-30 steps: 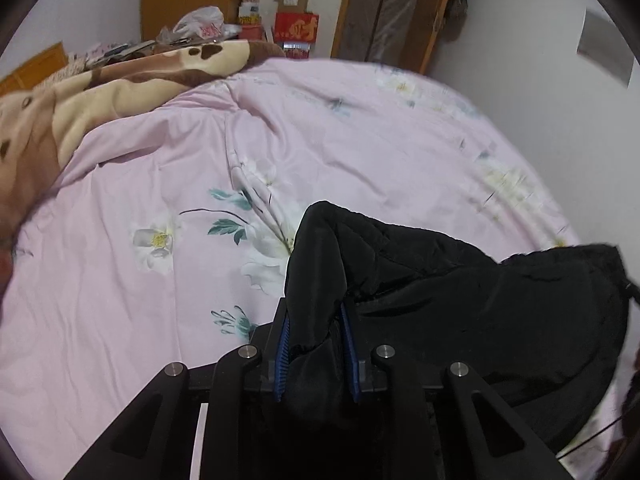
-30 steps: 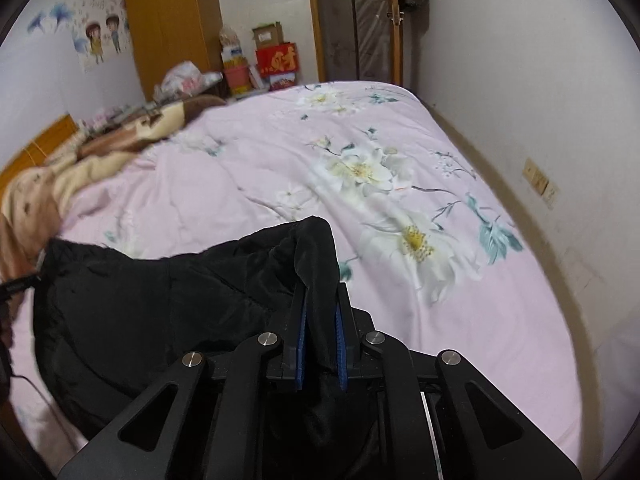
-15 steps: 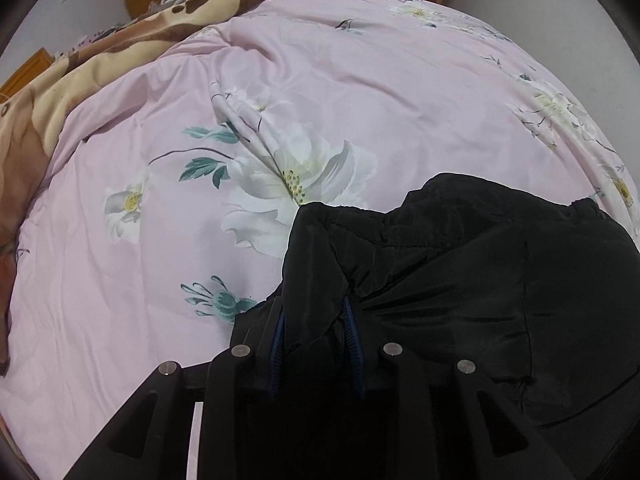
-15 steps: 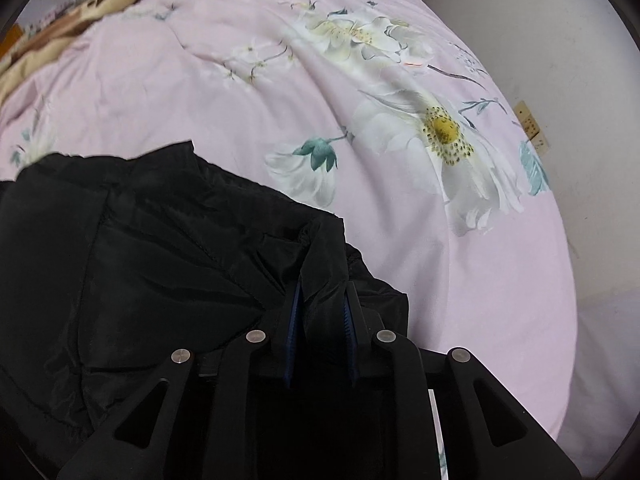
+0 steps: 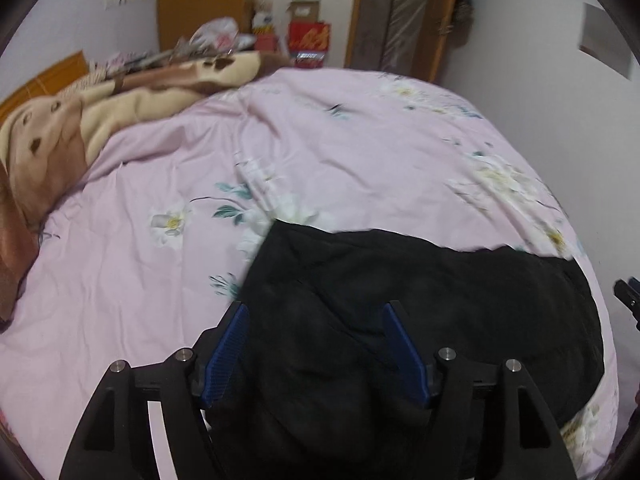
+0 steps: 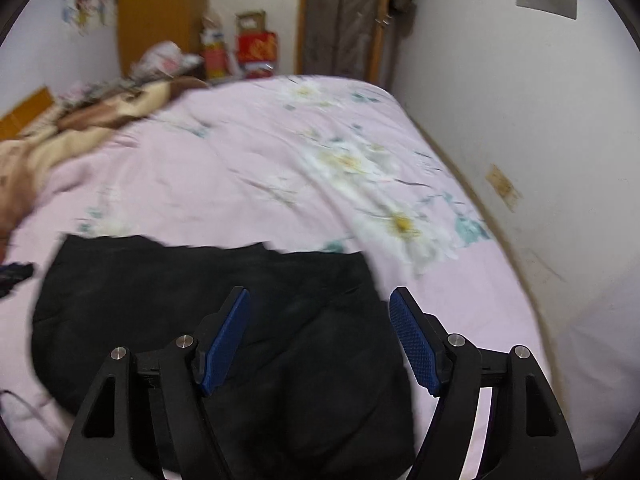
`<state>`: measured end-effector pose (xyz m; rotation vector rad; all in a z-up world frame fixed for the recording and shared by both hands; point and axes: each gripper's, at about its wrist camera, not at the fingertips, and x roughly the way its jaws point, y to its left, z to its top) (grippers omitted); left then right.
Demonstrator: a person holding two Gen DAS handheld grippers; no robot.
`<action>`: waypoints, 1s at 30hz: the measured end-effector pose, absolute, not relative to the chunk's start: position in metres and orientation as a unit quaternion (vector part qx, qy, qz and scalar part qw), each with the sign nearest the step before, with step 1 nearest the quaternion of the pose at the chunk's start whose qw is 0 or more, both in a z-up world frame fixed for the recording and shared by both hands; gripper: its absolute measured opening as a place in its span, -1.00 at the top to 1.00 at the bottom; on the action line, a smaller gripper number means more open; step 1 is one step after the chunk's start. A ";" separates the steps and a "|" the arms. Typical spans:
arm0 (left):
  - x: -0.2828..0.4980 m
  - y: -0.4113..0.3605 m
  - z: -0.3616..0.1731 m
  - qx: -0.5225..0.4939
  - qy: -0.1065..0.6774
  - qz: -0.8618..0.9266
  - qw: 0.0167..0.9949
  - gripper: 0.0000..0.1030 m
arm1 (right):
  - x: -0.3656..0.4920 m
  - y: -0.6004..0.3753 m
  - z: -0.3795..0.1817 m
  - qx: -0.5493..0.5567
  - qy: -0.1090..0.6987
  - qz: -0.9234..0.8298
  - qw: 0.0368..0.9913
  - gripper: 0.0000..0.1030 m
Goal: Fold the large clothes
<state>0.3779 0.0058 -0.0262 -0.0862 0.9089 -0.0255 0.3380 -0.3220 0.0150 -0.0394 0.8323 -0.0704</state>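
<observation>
You are in a home bedroom. A bed fills most of both views, spread with a pink floral duvet [image 5: 328, 152], and a brown and cream blanket [image 5: 80, 128] lies bunched along its left side. Beyond it stand a wooden wardrobe [image 6: 160, 12], a wooden door frame [image 6: 344, 16] and stacked cardboard and red boxes [image 6: 256, 46]. Cartoon stickers [image 6: 86, 4] decorate the white wall.

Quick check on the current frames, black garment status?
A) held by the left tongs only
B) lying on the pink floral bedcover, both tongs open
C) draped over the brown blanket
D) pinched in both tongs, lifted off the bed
B: the black garment lies on the pink bedcover; the left tongs and right tongs have just opened and no pad presses it.
</observation>
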 end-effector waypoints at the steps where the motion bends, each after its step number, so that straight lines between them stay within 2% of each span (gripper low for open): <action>1: 0.370 -0.004 -0.028 -0.038 0.437 -0.014 0.898 -0.34 | 0.331 -0.312 0.014 -0.016 0.404 -0.021 0.915 -0.40; 5: 0.349 -0.049 -0.056 -0.002 0.451 -0.028 0.892 -0.34 | 0.310 -0.273 -0.012 -0.032 0.399 0.005 0.916 -0.40; 8: 0.351 -0.065 -0.088 0.018 0.470 -0.020 0.882 -0.36 | 0.309 -0.253 -0.046 -0.037 0.426 0.027 0.904 -0.40; 12: 0.359 -0.062 -0.126 0.019 0.470 0.004 0.882 -0.80 | 0.325 -0.250 -0.095 -0.037 0.473 0.011 0.880 -0.41; 15: 0.366 -0.055 -0.146 -0.008 0.487 -0.005 0.873 -0.83 | 0.331 -0.255 -0.115 -0.023 0.481 0.018 0.876 -0.43; 22: 0.375 -0.062 -0.164 0.012 0.478 0.001 0.879 -0.85 | 0.344 -0.252 -0.146 -0.043 0.479 0.006 0.877 -0.43; 27: 0.372 -0.059 -0.159 0.008 0.479 -0.007 0.878 -0.85 | 0.342 -0.252 -0.145 -0.048 0.480 0.015 0.876 -0.44; 30: 0.363 -0.044 -0.138 -0.001 0.471 -0.028 0.882 -0.85 | 0.335 -0.263 -0.122 -0.037 0.483 0.036 0.874 -0.43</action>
